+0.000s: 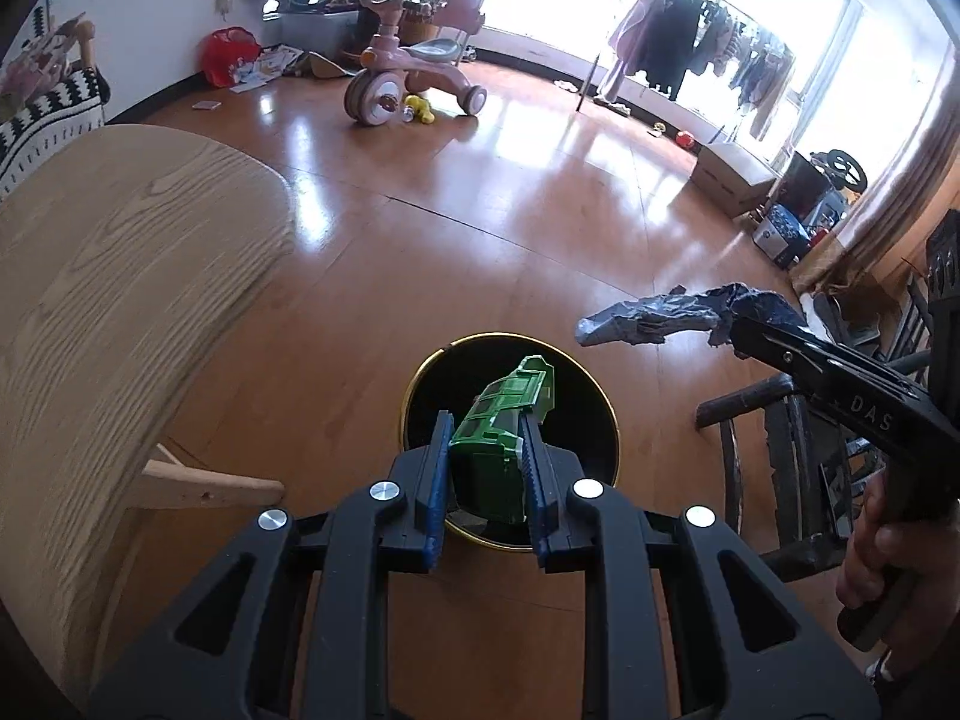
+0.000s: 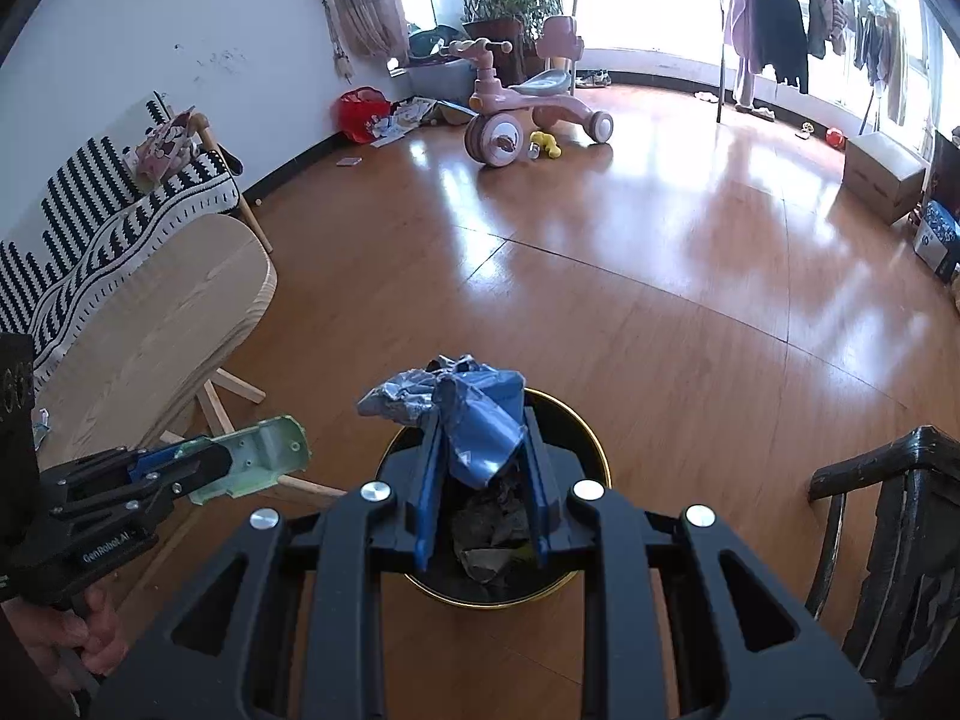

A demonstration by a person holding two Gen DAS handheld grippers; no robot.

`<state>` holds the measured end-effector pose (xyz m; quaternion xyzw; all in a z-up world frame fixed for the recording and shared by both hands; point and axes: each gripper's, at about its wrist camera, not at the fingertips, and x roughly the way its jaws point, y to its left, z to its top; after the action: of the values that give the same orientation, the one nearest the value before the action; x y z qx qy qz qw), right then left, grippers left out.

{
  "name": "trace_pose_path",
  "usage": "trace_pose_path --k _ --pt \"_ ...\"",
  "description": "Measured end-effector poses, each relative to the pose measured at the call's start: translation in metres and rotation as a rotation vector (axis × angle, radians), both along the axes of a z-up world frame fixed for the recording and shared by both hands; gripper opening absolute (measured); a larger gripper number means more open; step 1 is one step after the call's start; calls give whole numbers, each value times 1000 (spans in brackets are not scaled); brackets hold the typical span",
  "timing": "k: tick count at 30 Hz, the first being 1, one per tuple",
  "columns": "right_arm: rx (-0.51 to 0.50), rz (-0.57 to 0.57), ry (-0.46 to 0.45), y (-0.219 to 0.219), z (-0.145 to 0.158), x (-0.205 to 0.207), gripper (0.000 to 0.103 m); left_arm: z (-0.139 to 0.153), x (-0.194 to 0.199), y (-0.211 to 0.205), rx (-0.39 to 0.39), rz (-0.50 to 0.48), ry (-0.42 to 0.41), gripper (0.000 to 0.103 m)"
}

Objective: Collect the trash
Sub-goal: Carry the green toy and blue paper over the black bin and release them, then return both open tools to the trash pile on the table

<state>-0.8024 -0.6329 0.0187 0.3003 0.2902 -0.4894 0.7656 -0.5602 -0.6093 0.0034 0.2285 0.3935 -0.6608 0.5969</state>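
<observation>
My left gripper [image 1: 487, 426] is shut on a green plastic piece [image 1: 507, 405] and holds it above a round black bin with a gold rim [image 1: 414, 384] on the floor. My right gripper [image 2: 480, 426] is shut on a crumpled blue wrapper [image 2: 474, 414] and holds it over the same bin [image 2: 594, 450], which has dark trash inside. The right gripper with the wrapper [image 1: 654, 315] shows at the right of the left wrist view. The left gripper with the green piece [image 2: 264, 459] shows at the left of the right wrist view.
A light wooden round table [image 1: 120, 276] stands left of the bin. A dark wooden chair [image 2: 888, 516] stands to the right. A pink tricycle [image 1: 408, 78], a striped sofa [image 2: 108, 228], a clothes rack [image 2: 804, 30] and boxes [image 1: 732, 177] stand farther off on the wooden floor.
</observation>
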Motion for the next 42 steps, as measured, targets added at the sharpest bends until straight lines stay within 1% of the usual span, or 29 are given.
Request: trace_pose_path --k 2,3,4,5,6,9,12,15,18,21,22,24,26,30,32,34,35,37,38,40,42 --pt "2 -11 4 -5 2 1 26 -1 -5 -3 -4 -18 6 21" --pt "9 -19 4 -6 0 1 32 -3 -6 -5 -7 -23 10 27" --pt "22 -27 5 -8 -1 1 51 -5 -7 -9 -7 -31 18 52" --pt "27 -28 2 -10 -3 -1 68 -8 -8 -11 -7 -32 22 69" --pt "23 -32 2 -10 -3 -1 71 -10 -9 -12 -22 -25 22 80" --pt "18 -38 12 -9 -3 -2 72 -15 -13 -15 -19 -49 23 80" --pt "21 -43 7 -8 -5 -2 72 -15 -9 -14 -15 -36 39 80" --pt "22 -31 6 -8 -5 2 72 -11 -2 -7 -25 -10 29 81" --pt "21 -5 -5 -6 -3 14 74 -5 14 5 -14 24 14 85" --pt "8 39 -18 -1 4 41 78 12 42 25 -28 87 -24 91" --pt "4 56 -24 1 7 52 79 20 57 36 -38 120 -40 91" --pt "-5 105 -44 7 14 83 80 35 84 55 -53 180 -59 92" --pt "-8 157 -65 15 21 116 82 54 121 84 -67 261 -80 93" --pt "-15 318 -103 46 38 208 84 81 189 147 -107 407 -117 95" --pt "-18 396 -113 65 47 254 84 89 230 193 -115 500 -136 95" --pt "-15 492 -128 91 56 311 85 92 267 234 -94 595 -146 95" --pt "-12 516 -134 98 59 327 85 93 281 252 -87 638 -148 95" --pt "1 599 -157 128 67 382 85 94 315 295 -81 732 -147 96" --pt "5 621 -162 136 69 397 86 94 329 311 -78 769 -150 96" --pt "14 695 -169 167 72 440 87 90 352 347 -62 832 -170 96" --pt "10 750 -161 193 76 476 87 85 370 378 -44 860 -196 96"
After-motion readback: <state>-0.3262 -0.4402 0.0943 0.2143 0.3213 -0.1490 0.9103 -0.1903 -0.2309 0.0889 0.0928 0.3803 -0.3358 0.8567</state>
